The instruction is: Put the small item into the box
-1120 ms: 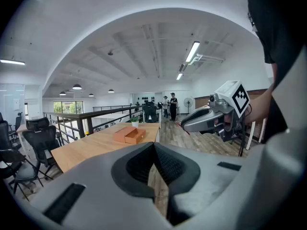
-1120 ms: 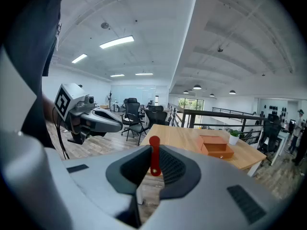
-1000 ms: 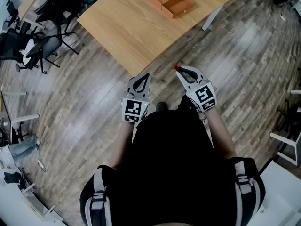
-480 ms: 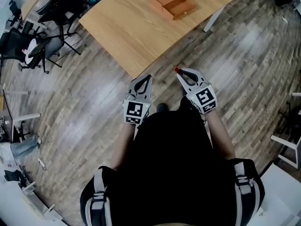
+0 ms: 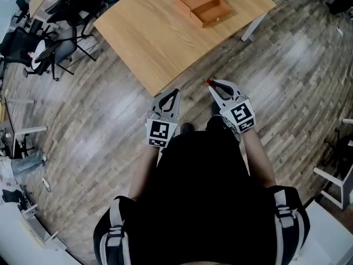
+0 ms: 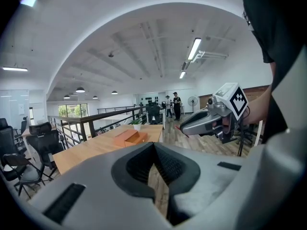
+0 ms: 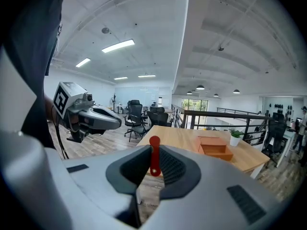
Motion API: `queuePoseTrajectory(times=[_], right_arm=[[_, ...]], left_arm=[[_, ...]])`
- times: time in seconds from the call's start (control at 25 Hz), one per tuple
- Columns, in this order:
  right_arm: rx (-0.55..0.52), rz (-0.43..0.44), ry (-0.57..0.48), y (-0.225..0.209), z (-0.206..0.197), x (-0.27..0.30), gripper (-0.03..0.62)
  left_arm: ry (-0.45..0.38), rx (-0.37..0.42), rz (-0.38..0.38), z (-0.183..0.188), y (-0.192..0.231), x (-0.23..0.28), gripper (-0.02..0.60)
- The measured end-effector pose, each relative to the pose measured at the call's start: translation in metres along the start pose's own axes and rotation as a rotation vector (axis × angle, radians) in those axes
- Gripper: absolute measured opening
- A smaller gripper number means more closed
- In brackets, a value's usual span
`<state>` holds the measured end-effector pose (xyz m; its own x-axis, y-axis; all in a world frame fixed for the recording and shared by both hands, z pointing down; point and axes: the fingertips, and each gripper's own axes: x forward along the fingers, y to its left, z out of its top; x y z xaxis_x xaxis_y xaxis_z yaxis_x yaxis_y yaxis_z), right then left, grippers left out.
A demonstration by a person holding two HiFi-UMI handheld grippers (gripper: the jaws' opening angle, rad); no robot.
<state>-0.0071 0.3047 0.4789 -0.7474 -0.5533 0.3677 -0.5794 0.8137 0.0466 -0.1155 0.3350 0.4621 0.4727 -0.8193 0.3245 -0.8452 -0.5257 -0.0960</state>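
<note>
Short of the table (image 5: 138, 37), R gripper (image 5: 213, 85) pinches the thin red tab (image 7: 154, 157), well apart from the wooden box (image 5: 204, 7), L gripper (image 5: 169, 96) jaws together, empty; slim hold may let it slip en route.

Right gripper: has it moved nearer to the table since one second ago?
Yes, slightly. In the head view the right gripper, shut on the small red item, has come a little nearer the table.
</note>
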Motion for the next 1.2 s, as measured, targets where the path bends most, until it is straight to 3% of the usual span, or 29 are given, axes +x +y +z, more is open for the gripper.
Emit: queuePoseTrajectory(times=[0.44,0.96,1.2], right_arm=[[-0.029,0.071,-0.009,-0.061,-0.005,0.0,0.064],[-0.02,0.075,0.002,-0.129,-0.034,-0.023,0.064],[-0.015,0.097,-0.015,-0.163,-0.029,-0.027,0.064]], left_arm=[[0.027,-0.003,0.068,0.02,-0.016,0.047,0.021],[0.035,0.009,0.092,0.04,-0.047,0.112,0.021],[0.035,0.014,0.113,0.057,-0.055,0.142,0.021]])
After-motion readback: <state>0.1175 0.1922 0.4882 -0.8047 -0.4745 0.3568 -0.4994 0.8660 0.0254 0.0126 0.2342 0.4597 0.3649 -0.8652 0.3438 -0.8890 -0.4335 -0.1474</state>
